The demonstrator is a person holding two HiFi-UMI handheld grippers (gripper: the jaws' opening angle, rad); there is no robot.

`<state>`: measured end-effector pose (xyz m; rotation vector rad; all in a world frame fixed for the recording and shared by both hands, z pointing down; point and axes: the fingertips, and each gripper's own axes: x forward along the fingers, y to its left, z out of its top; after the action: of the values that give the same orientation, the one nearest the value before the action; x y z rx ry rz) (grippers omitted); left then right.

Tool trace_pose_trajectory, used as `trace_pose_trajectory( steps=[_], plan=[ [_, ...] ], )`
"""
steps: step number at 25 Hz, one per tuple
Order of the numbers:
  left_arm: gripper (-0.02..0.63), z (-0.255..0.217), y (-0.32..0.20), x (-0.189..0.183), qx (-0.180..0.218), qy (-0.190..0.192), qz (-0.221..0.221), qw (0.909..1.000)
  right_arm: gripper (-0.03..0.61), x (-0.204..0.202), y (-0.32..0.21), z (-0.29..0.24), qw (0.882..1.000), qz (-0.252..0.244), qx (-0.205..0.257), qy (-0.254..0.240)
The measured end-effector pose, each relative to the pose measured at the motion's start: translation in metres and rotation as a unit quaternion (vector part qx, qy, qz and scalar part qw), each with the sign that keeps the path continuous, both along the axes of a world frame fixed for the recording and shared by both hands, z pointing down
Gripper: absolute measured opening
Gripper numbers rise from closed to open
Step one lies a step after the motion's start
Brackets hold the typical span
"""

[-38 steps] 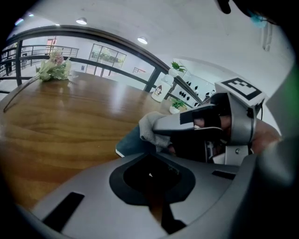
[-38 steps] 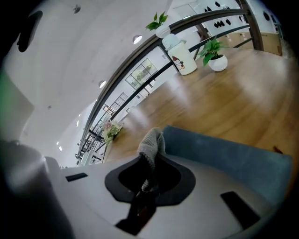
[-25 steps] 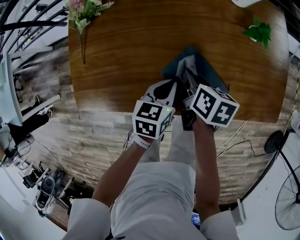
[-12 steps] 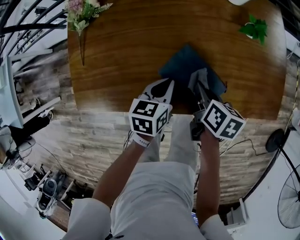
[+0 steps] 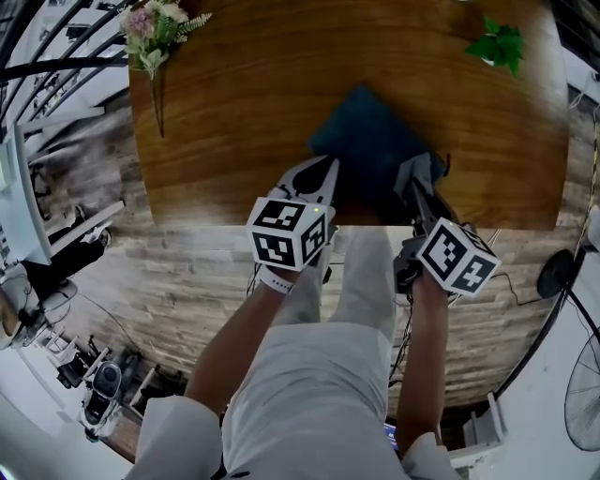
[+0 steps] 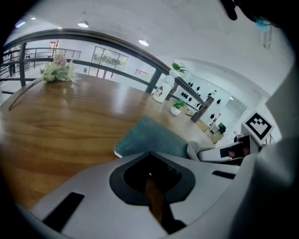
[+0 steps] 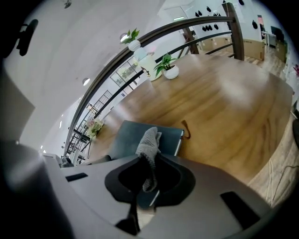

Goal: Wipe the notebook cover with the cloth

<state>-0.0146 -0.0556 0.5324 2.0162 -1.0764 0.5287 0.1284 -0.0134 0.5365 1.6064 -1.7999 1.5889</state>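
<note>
A dark teal notebook point(image 5: 367, 139) lies flat on the brown wooden table point(image 5: 244, 84), near its front edge. My right gripper point(image 5: 419, 175) is at the notebook's near right corner, shut on a grey knitted cloth point(image 7: 148, 144) that hangs from its jaws over the cover point(image 7: 122, 135). My left gripper point(image 5: 322, 172) rests at the near left corner of the notebook point(image 6: 150, 138), its jaws together with nothing between them. In the left gripper view the cloth point(image 6: 198, 150) shows at the right, beside the notebook.
A bunch of flowers point(image 5: 155, 28) lies at the table's far left. A small potted plant point(image 5: 497, 42) stands at the far right. A brown strap point(image 7: 187, 129) sticks out of the notebook's edge. Floor and cables lie below the table's front edge point(image 5: 234, 225).
My right gripper has drawn the cloth from the middle of the notebook cover to its near right corner, toward me. The left gripper has barely moved.
</note>
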Motion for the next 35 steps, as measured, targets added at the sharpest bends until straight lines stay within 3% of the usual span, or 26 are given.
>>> trace_pose_trajectory(
  steps=[9,12,17,35],
  plan=[
    [0.018,-0.003,0.003,-0.001,-0.012,0.015,-0.001,0.9998,0.043,0.032,0.022,-0.002,0.999,0.028,-0.014,0.031],
    [0.018,-0.005,0.009,-0.001,-0.015,0.019,0.006,0.9997,0.043,0.038,0.025,-0.018,0.996,0.020,0.009,0.081],
    [0.018,-0.014,0.020,-0.008,-0.007,0.025,0.003,0.9997,0.043,0.021,0.023,-0.039,0.994,-0.009,0.038,0.105],
    [0.018,-0.032,0.027,-0.042,0.002,0.034,-0.038,0.9987,0.042,-0.115,-0.023,-0.050,0.990,-0.105,0.092,-0.003]
  ],
)
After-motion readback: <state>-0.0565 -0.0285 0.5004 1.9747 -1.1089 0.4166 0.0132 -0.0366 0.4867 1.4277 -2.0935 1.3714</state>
